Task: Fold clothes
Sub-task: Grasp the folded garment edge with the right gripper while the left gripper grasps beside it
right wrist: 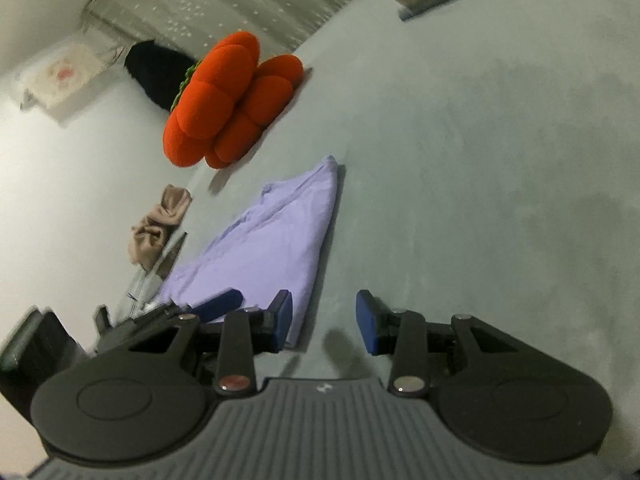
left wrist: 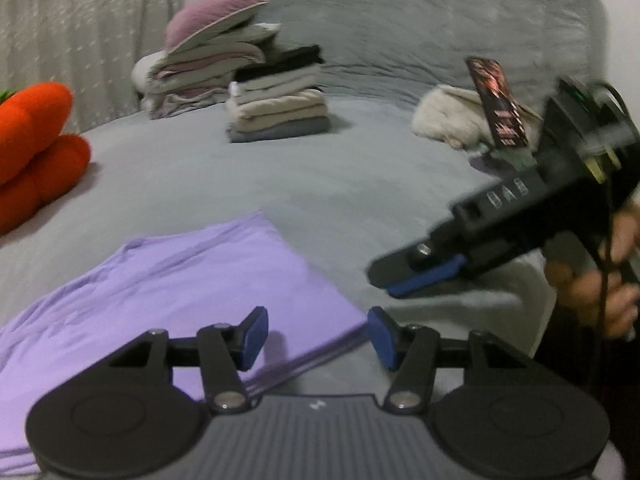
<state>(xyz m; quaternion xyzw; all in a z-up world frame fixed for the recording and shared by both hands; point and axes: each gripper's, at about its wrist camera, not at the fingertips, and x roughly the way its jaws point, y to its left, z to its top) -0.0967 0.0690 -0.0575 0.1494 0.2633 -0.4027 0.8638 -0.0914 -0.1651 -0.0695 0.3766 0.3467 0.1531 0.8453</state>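
Left gripper (left wrist: 318, 334): jaws apart, empty, level above the near edge of one folded lilac garment (left wrist: 160, 292) lying flat on the grey bed (left wrist: 280, 184). Right gripper (right wrist: 324, 316): jaws apart, empty, hand-held (left wrist: 600, 280), tilted, just right of the garment. Two folded stacks (left wrist: 276, 96) stand behind, possibly clothes.

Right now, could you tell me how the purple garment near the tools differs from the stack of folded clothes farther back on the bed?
The purple garment is one lilac piece lying low and flat; the stack of folded clothes is several pieces piled high. The garment sits right under the open left tool; the stack stands apart at the far side. The stack mixes black, cream and grey; the garment is one colour. Both rest on the grey bedspread.
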